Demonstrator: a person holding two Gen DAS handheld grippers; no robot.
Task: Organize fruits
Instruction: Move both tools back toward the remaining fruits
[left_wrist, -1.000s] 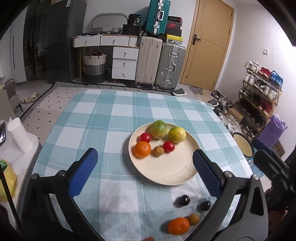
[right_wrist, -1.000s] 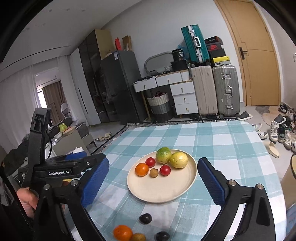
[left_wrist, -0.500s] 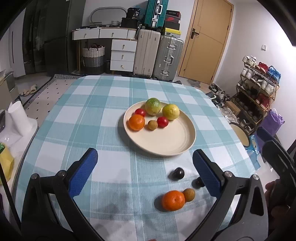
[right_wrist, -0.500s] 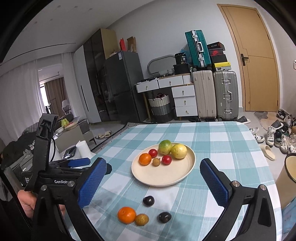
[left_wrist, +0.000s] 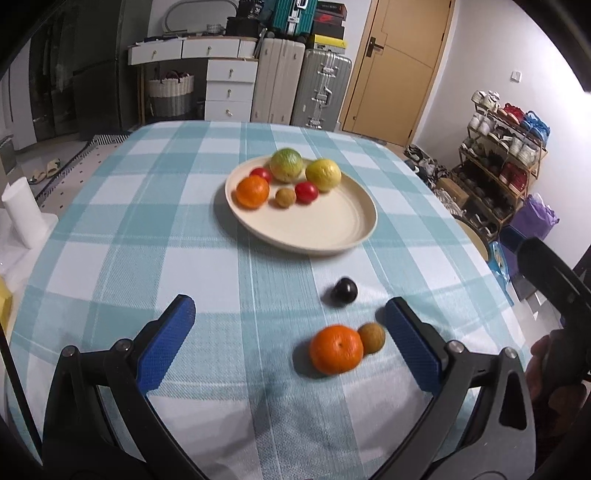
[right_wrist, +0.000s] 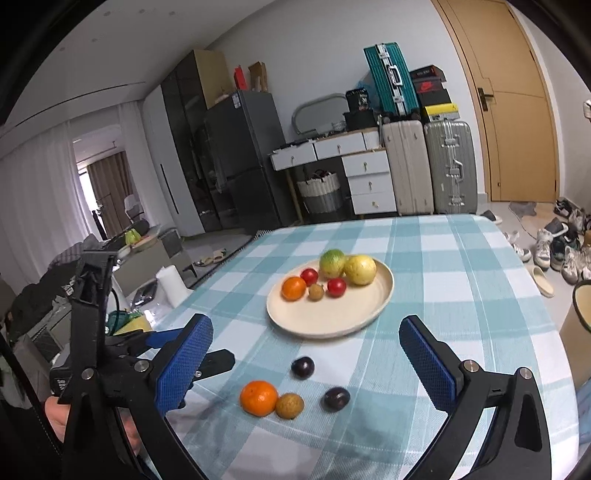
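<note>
A cream plate (left_wrist: 325, 229) (right_wrist: 314, 317) on the checked tablecloth holds several fruits: an orange, two red ones, a green one, a yellow one and a small brown one. In front of it lie a loose orange (left_wrist: 335, 349) (right_wrist: 258, 398), a small brown fruit (left_wrist: 371, 336) (right_wrist: 290, 405) touching it, and two dark plums (left_wrist: 344, 290) (right_wrist: 303, 367), (right_wrist: 337, 398). My left gripper (left_wrist: 291, 343) is open and empty, low over the loose orange. My right gripper (right_wrist: 306, 354) is open and empty above the loose fruits.
The left gripper's body (right_wrist: 92, 332) shows at the left of the right wrist view. A white roll (left_wrist: 20, 210) stands off the table's left edge. Suitcases (left_wrist: 325, 88), drawers and a shoe rack (left_wrist: 506, 147) are behind and to the right.
Both grippers have pulled back toward the near edge and lowered. The loose fruits now lie between the fingers in both views. Nothing has been picked up.
</note>
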